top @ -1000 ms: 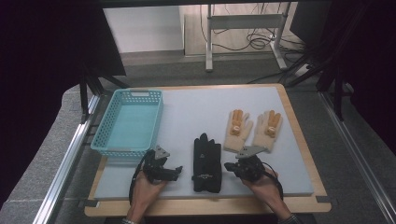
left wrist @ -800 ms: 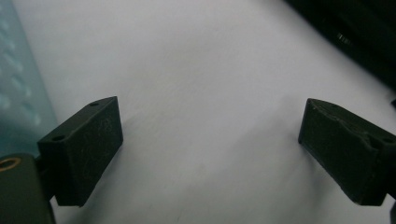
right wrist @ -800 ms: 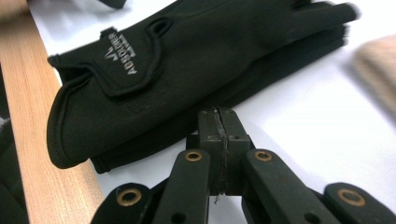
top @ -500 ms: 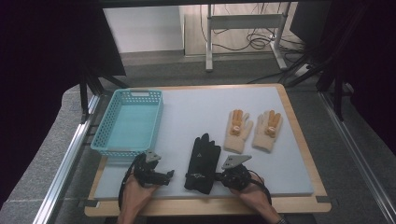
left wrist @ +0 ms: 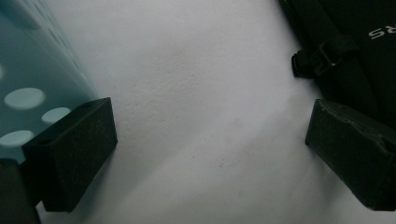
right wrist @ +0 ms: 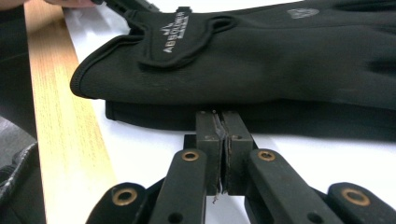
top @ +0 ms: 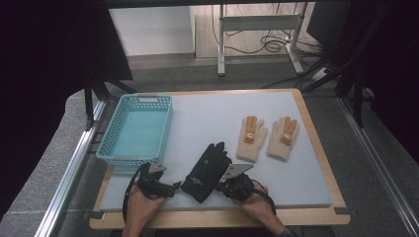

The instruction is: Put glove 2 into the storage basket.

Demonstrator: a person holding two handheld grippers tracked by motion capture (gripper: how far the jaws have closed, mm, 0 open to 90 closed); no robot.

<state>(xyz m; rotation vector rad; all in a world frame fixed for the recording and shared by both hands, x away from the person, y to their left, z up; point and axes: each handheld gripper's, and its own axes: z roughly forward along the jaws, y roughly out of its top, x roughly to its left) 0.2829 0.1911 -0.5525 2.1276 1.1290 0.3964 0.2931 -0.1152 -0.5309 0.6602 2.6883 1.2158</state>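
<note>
The black gloves [top: 206, 170] lie as a stacked pair near the front edge of the white mat [top: 207, 113], tilted with fingers pointing away and to the right. The right gripper view shows two layers – an upper glove with a wrist tab bearing white lettering, and a second glove beneath it. The cuff end sits close to the wooden table edge [right wrist: 60, 140].

The left gripper [top: 170, 186] rests just left of the gloves with its jaws spread wide apart; nothing is between them, and the glove strap lies beside the right-hand jaw in the left gripper view. The right gripper [right wrist: 223, 116] has its jaws pressed together, tips at the edge of the lower glove – whether fabric is pinched cannot be told.

The blue basket [top: 109, 143] stands at the mat's left side. A tan pair of gloves [top: 267, 138] lies flat, well apart to the right.
</note>
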